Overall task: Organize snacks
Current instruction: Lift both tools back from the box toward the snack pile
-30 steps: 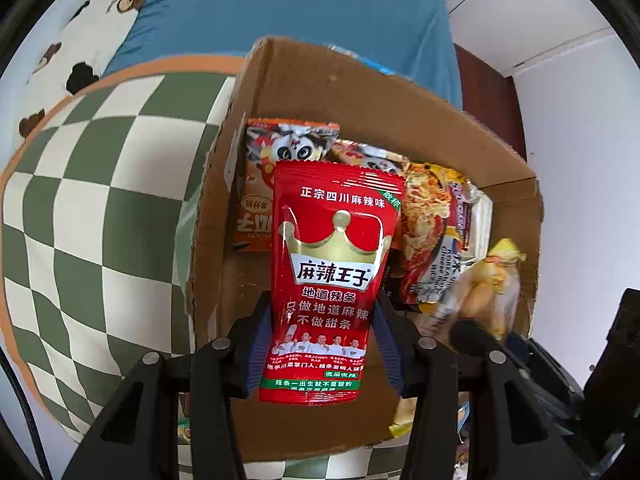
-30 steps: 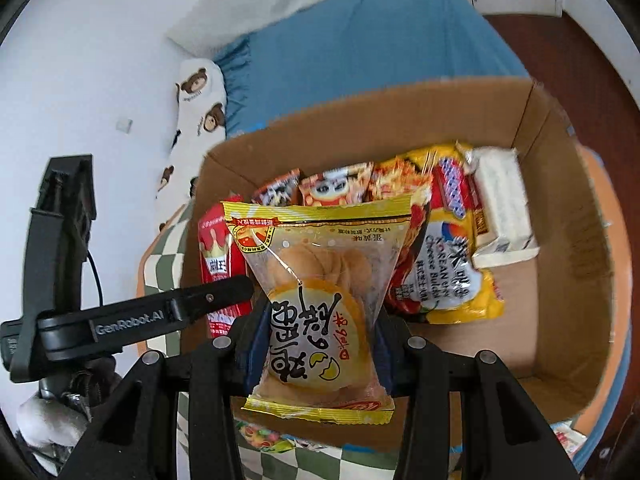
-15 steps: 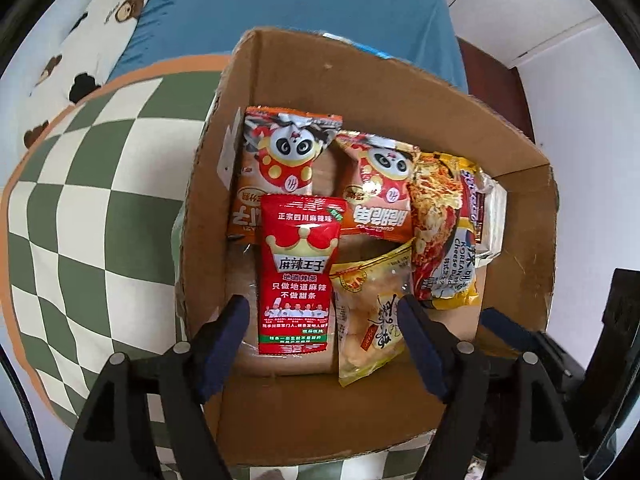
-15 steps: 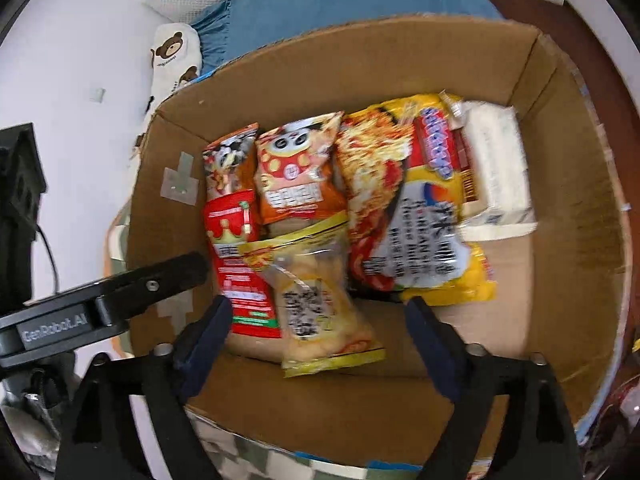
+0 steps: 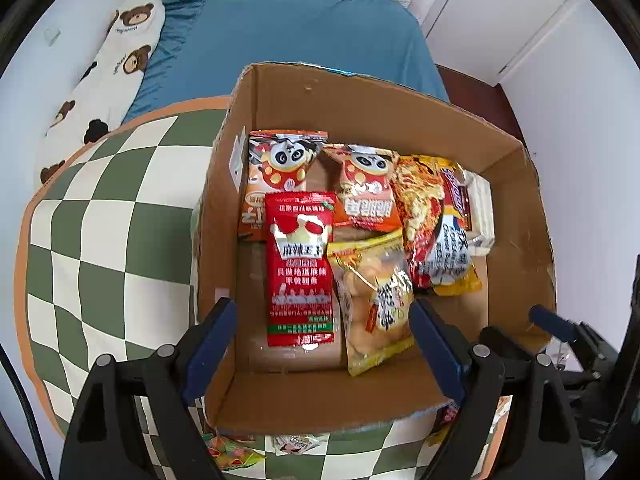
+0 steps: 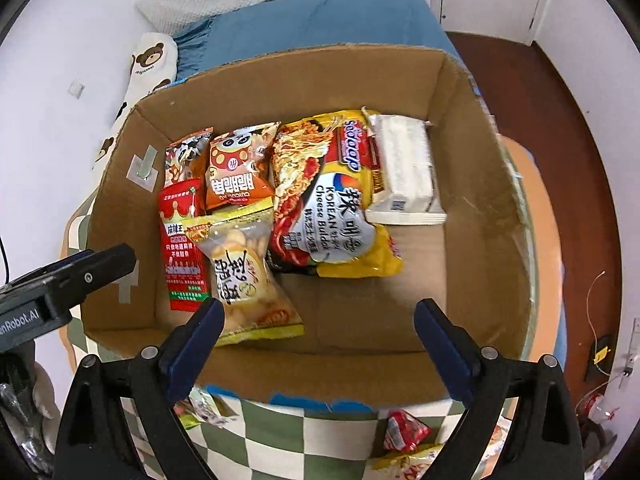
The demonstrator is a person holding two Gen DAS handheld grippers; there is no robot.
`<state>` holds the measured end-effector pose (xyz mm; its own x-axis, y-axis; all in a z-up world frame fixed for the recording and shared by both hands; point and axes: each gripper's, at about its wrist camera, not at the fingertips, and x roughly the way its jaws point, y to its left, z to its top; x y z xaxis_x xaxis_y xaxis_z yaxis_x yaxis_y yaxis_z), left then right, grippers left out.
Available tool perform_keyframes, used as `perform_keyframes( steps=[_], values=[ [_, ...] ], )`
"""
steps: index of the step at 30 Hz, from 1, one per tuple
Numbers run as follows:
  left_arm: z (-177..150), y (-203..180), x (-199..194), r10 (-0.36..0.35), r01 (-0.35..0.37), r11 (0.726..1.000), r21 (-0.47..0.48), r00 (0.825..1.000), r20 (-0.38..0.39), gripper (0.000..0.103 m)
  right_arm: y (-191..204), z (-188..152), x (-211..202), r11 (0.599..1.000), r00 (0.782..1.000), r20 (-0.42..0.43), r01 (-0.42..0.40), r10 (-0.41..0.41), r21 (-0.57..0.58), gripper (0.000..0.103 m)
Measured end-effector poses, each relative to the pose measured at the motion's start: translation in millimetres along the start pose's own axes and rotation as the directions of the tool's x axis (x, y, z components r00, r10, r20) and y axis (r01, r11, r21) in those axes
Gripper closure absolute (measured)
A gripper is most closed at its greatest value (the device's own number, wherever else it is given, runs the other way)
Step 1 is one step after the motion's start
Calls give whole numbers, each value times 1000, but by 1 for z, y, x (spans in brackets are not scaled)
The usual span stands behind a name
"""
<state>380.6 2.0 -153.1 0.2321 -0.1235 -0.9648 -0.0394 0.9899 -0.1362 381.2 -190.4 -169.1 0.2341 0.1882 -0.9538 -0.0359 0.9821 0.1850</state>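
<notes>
Cardboard box [image 5: 372, 120] is seen on the checkered counter [image 5: 100, 240], holding snack packets laid flat: Korean noodle pack [image 6: 332, 216], red spicy-strip packet [image 5: 300, 268] beside yellow egg-snack bag [image 5: 372, 292]. Left gripper [image 5: 322, 344] and right gripper [image 6: 316, 340] are held above the near wall, fingers spread apart, nothing between them.

Right gripper [image 6: 320, 344] open above snack-filled cardboard box [image 6: 472, 140].
</notes>
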Motion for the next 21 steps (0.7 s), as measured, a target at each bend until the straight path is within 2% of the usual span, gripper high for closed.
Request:
perform_keyframes(
  steps=[6, 10, 21],
  values=[
    [-26, -6, -15, 27, -29, 999, 39, 997, 66, 13, -1, -20, -36, 999, 994, 102, 48, -46, -17, 5],
    [-42, -11, -34, 36, -44, 997, 60, 991, 130, 13, 3, -34, -60, 998, 987, 155, 50, -45, -28, 5],
    [-84, -25, -99, 29, -63, 992, 108, 955, 294, 13, 15, -75, -128, 999, 958, 286, 28, -16, -37, 5]
  ],
)
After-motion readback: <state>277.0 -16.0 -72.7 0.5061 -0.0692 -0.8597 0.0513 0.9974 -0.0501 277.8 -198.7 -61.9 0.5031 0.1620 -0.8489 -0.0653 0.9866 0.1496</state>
